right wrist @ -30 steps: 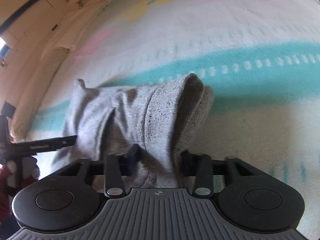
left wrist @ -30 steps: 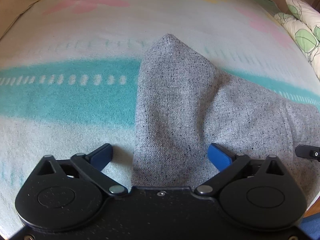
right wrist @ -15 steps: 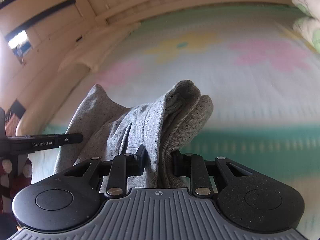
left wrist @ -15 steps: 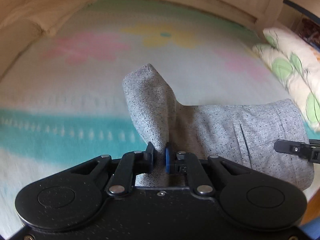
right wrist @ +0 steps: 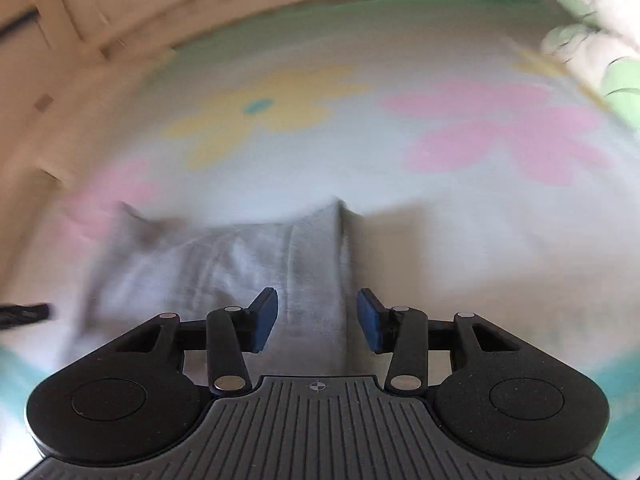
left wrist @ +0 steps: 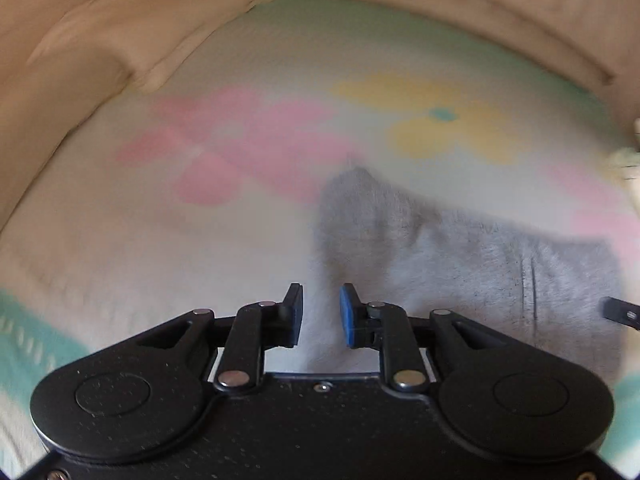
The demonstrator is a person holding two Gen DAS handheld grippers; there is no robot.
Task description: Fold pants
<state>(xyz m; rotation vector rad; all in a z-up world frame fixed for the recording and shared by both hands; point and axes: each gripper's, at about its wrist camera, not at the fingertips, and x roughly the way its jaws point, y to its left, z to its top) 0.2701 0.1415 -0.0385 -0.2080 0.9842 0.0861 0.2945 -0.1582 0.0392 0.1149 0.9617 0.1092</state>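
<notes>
Lying folded on the flowered bed cover (right wrist: 460,240), the grey pants (left wrist: 472,256) are sitting just ahead of both tools. The left tool (left wrist: 320,316) is opening, its blue pads narrowly apart around a fabric edge without pressing; the right tool (right wrist: 316,316) is opening wider, cloth between its jaws but loose. Pulling away while a pad is snagging fabric is risking dragging the fold askew.
</notes>
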